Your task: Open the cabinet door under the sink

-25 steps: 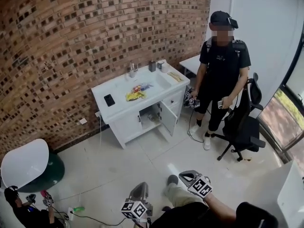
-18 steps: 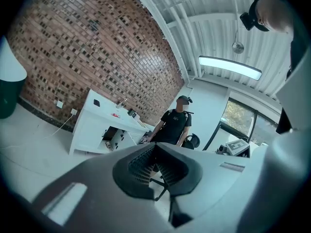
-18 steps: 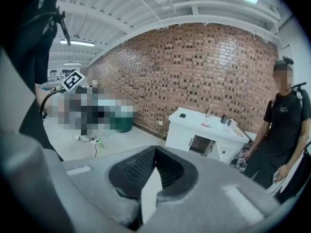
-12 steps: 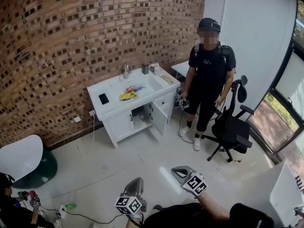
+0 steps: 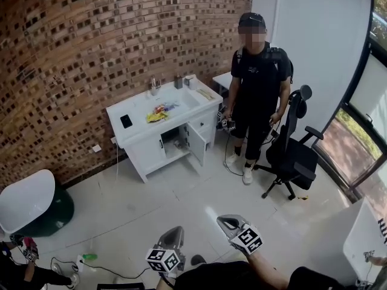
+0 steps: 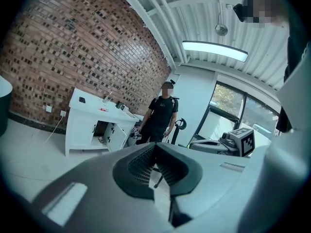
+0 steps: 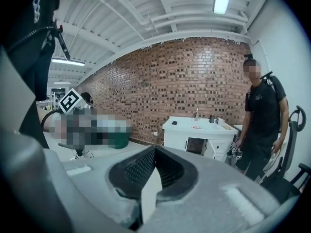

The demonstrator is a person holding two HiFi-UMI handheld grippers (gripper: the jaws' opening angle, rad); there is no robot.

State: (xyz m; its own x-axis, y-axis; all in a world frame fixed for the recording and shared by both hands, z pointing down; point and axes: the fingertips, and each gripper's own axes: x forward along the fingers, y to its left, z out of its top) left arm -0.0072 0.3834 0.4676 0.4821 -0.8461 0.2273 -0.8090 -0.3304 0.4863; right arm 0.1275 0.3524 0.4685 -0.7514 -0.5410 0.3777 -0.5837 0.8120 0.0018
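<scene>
The white sink cabinet (image 5: 140,145) stands against the brick wall, far from both grippers. Its right door (image 5: 196,144) hangs swung open and shows a dark inside with small items; the left door stays closed. My left gripper (image 5: 173,237) and right gripper (image 5: 228,223) sit low at the bottom edge of the head view, both shut and empty. In the left gripper view the left gripper (image 6: 155,147) points toward the cabinet (image 6: 82,125) across the floor. From the right gripper (image 7: 155,148) the cabinet (image 7: 177,134) and its open door (image 7: 212,149) lie well ahead.
A person in black (image 5: 257,89) stands right of the cabinet, holding grippers. A black office chair (image 5: 293,153) is beside them. A white chair (image 5: 24,199) and another person (image 5: 24,270) are at the lower left. A phone (image 5: 126,121) and wrappers (image 5: 156,115) lie on the countertop.
In the head view the cabinet and the standing person have slid left and grown smaller. Both grippers stay shut near the bottom edge. The cabinet door is open throughout.
</scene>
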